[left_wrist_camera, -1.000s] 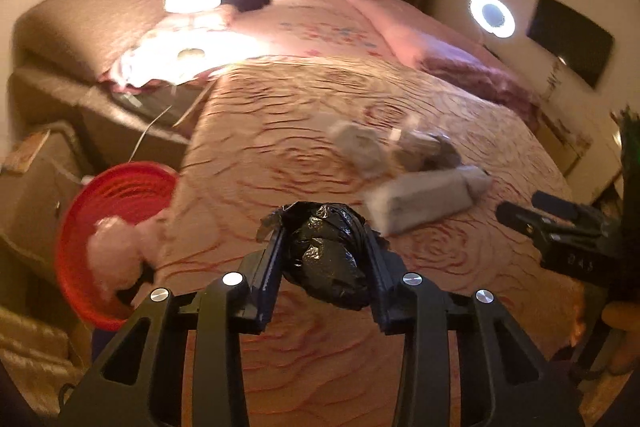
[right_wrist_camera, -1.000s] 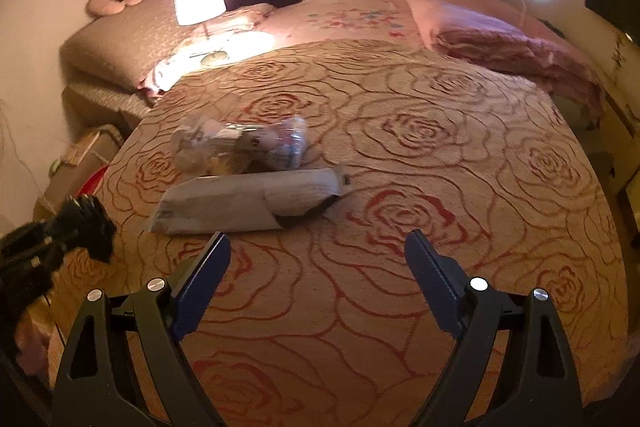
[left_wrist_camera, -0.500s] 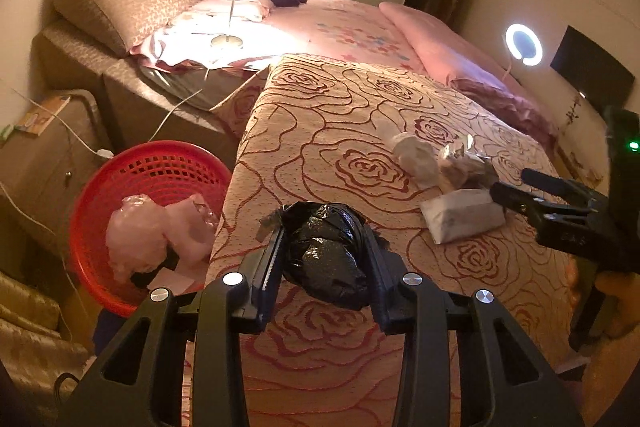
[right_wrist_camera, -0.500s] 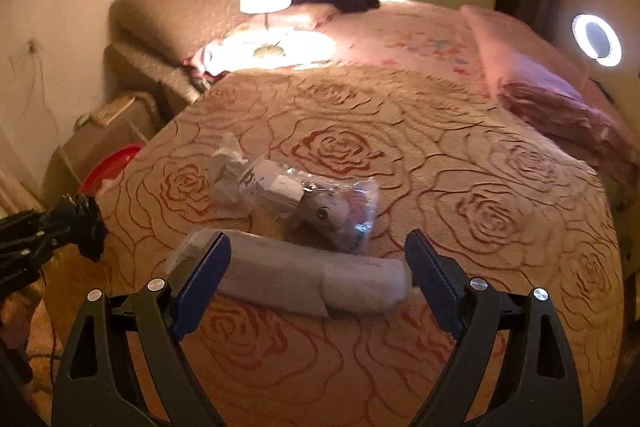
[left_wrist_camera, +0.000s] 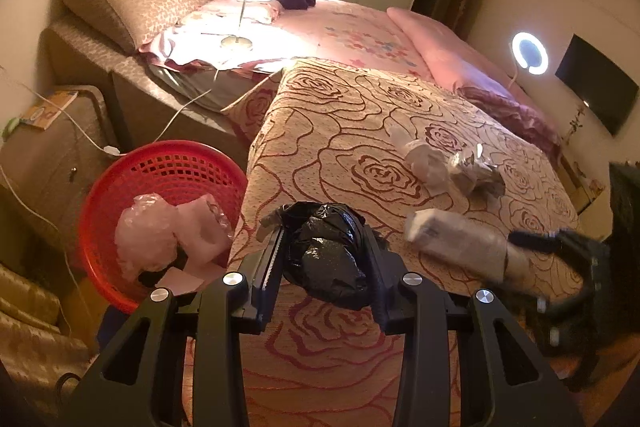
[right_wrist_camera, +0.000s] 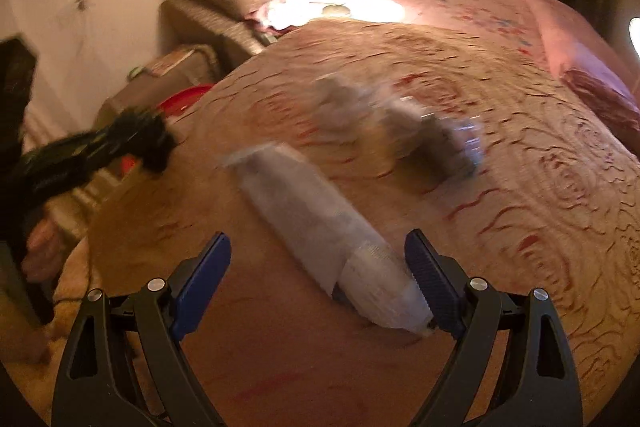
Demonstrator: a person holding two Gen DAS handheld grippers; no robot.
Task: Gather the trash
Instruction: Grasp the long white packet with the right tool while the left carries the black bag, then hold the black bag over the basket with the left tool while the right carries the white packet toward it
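Left wrist view shows the left hand-held gripper [left_wrist_camera: 326,247] clamped on a crumpled black plastic bag [left_wrist_camera: 326,259], held over the near edge of the bed [left_wrist_camera: 360,115], with the red basket [left_wrist_camera: 100,211] on the floor just to its left and already holding pink plastic wrapping [left_wrist_camera: 148,235]. Right wrist view, blurred by motion, shows the right hand-held gripper [right_wrist_camera: 318,267] with its blue-padded jaws spread wide and a long grey-white packet [right_wrist_camera: 320,227] lying on the rose-patterned bedspread between them. The packet's near end sits close against the right-hand pad [right_wrist_camera: 430,279], with a clear gap to the left-hand pad; its long axis runs away from the gripper, slanting up and to the left, so the jaws straddle it roughly across its width. A crumpled pile of wrappers [right_wrist_camera: 400,135] lies farther up the bed beyond it. The right gripper is plainly the nearer one to the packet, and closing on that near end looks like the next step, though the off-centre fit may nudge the packet sideways. The basket lies to the left of both grippers.
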